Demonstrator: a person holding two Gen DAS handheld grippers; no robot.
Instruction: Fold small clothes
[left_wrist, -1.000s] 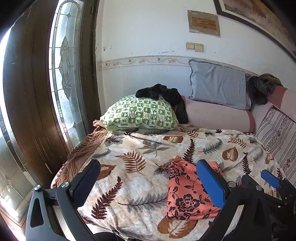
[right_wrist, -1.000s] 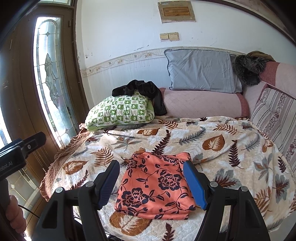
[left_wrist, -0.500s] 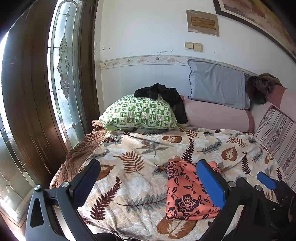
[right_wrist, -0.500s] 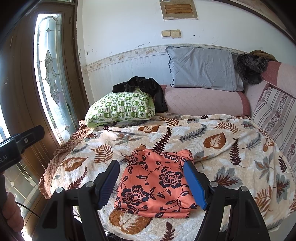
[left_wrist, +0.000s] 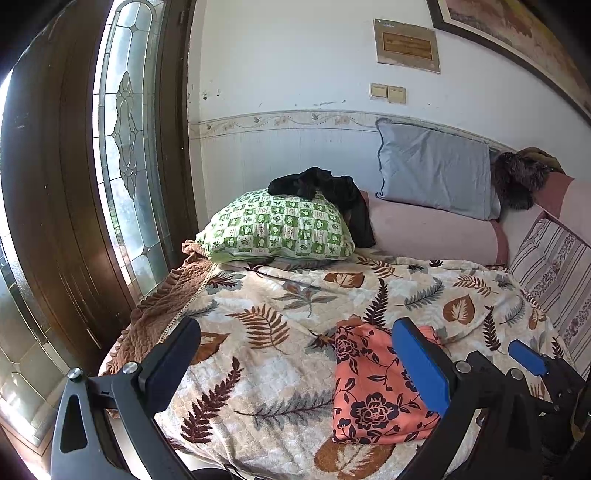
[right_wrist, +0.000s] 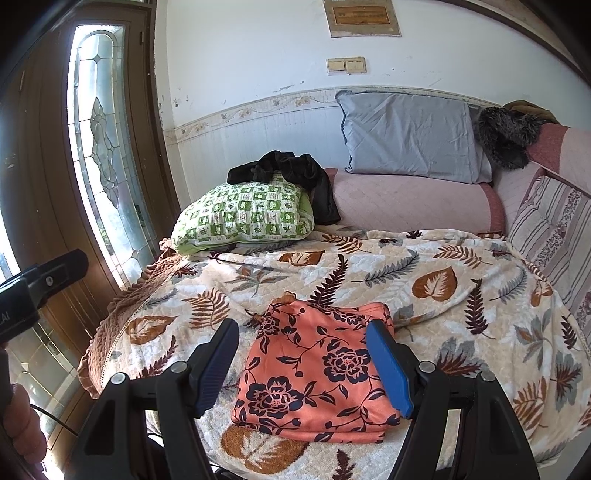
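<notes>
Folded floral garment (right_wrist: 317, 373), both grippers' jaws wide, empty

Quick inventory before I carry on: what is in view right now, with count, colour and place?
folded garment: one, orange with dark flowers, near bed edge
blanket: one, cream with leaf print, covering the bed
green pillow: one, green-white check, back left
black garment: one, draped over green pillow
grey pillow: one, against the wall
pink bolster: one, under grey pillow
door: one, brown, leaded glass, left
left gripper: open, empty
right gripper: open, fingers either side of folded garment, not pressing
</notes>
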